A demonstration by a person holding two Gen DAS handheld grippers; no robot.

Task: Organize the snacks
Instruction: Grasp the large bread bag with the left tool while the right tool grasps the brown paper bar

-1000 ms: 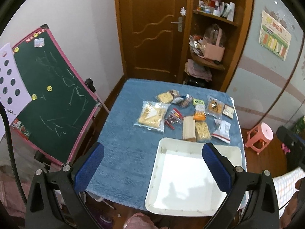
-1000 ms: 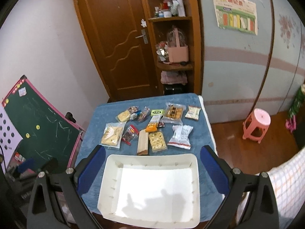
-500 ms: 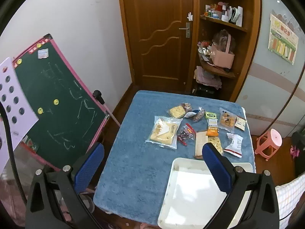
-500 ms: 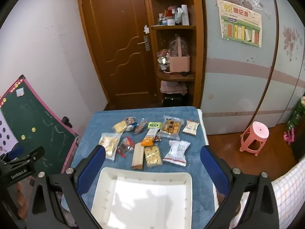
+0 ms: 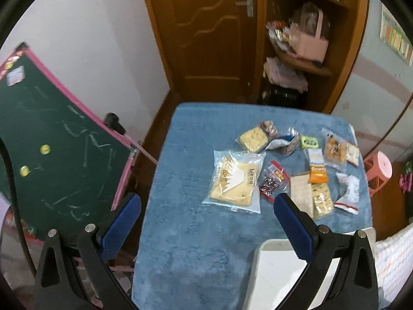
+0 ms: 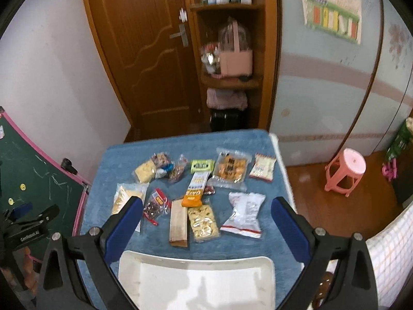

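None of the snacks had reached the white tray (image 6: pixel 196 266) yet; its smooth, shallow plastic basin showed bare at the near edge of the table, so by the look of it the whole sort lay ahead. About a dozen packets lay scattered flat on the fuzzy blue tablecloth (image 5: pixel 185 232) beyond the tray: a large clear bag of pale wafers (image 5: pixel 233 182), a crinkled white pouch with a red strip (image 6: pixel 244 214), a rigid clear tray of round biscuits (image 6: pixel 202 222) just beside a brown paper-like bar (image 6: pixel 178 222), an orange-ended bar (image 6: pixel 195 191), a small green pack (image 6: pixel 202 165), and glossy cellophane bags farther back. Both tools hung above the table grasping nothing, the left gripper (image 5: pixel 206 230) and the right gripper (image 6: pixel 206 228) each with blue padded jaws spread wide
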